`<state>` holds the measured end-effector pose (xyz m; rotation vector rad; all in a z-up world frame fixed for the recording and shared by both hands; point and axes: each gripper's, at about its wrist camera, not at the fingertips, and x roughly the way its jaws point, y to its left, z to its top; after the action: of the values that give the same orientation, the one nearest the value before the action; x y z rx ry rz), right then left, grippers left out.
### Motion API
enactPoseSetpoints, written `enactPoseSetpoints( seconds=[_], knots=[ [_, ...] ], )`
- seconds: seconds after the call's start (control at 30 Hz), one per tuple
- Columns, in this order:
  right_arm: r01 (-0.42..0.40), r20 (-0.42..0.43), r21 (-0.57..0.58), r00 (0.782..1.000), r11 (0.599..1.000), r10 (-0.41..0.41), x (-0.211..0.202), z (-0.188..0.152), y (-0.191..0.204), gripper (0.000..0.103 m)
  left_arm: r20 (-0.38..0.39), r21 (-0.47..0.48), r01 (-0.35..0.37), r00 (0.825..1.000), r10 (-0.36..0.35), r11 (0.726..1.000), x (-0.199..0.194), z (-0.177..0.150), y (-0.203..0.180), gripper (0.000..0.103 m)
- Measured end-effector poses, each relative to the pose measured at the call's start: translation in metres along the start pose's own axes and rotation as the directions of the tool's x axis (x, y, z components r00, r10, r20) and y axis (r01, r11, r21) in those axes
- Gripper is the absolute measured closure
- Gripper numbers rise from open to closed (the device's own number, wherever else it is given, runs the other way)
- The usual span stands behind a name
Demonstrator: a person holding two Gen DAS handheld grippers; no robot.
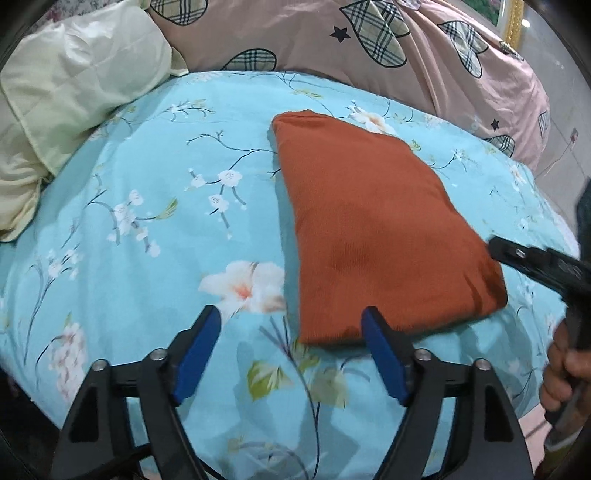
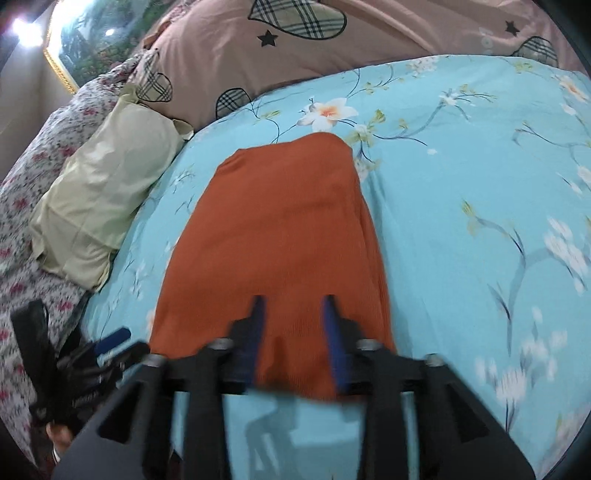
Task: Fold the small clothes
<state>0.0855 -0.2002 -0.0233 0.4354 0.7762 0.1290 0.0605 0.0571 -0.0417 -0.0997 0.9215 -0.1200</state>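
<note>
Orange garment's (image 2: 273,236) near edge behind right tongs (image 2: 293,314)

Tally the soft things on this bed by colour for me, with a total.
Orange folded garment: 1
Pale yellow pillow: 1
Pink quilt with plaid hearts: 1
Blue floral bedsheet: 1
Red-flowered white cover: 1
Total: 5

Before me spreads a bed under a light blue sheet (image 1: 155,229) printed with white blossoms and thin dark branches. A pale yellow pillow (image 1: 74,96) lies crumpled at its edge, beside a pink quilt (image 1: 303,33) patterned with plaid hearts and black stars. Further off I see a floral blanket (image 2: 44,177), a gold-framed landscape picture (image 2: 99,40) on the wall, and a bright lamp glare (image 2: 22,27).
</note>
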Motion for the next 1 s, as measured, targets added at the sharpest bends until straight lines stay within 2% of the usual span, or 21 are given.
enactPoseSetpoints(
  seconds=[0.1,0.2,0.27,0.33,0.53,0.63,0.83,0.87,1.0],
  knots=[
    [0.017,0.009,-0.028,1.0,0.999,-0.017,-0.02,-0.025,0.004,0.056,-0.02,0.015,-0.017,1.0,0.017,1.0,-0.007,-0.013,-0.001,0.02],
    [0.045,0.021,-0.065,0.999,0.997,-0.043,-0.038,-0.046,0.009,0.042,-0.039,0.059,-0.037,0.998,0.039,0.998,-0.01,-0.025,-0.005,0.018],
    [0.065,0.031,-0.096,0.998,0.993,-0.063,-0.047,-0.057,0.013,0.026,-0.036,0.1,-0.058,0.997,0.062,0.993,-0.015,-0.036,-0.011,0.018],
    [0.08,0.031,-0.129,0.997,0.988,-0.077,-0.054,-0.068,0.017,0.022,-0.035,0.132,-0.067,0.997,0.072,0.989,-0.018,-0.044,-0.016,0.018],
    [0.076,-0.021,-0.185,0.997,0.98,-0.081,-0.056,-0.08,0.025,0.019,-0.074,0.166,0.017,0.997,-0.005,0.986,-0.03,-0.057,-0.025,0.018],
    [0.079,-0.01,-0.205,0.996,0.976,-0.083,-0.062,-0.079,0.031,0.017,-0.048,0.169,0.028,0.999,-0.021,0.985,-0.042,-0.055,-0.027,0.018],
    [0.085,0.017,-0.238,0.996,0.968,-0.083,-0.075,-0.068,0.039,0.009,0.038,0.206,-0.063,0.998,0.056,0.977,-0.068,-0.034,-0.031,0.018],
    [0.088,0.021,-0.243,0.996,0.966,-0.085,-0.076,-0.066,0.04,0.005,0.053,0.207,-0.079,0.996,0.069,0.975,-0.073,-0.029,-0.032,0.018],
    [0.087,0.028,-0.262,0.996,0.961,-0.083,-0.079,-0.058,0.045,0.004,0.116,0.228,-0.153,0.985,0.129,0.962,-0.086,-0.016,-0.039,0.016]
  ],
)
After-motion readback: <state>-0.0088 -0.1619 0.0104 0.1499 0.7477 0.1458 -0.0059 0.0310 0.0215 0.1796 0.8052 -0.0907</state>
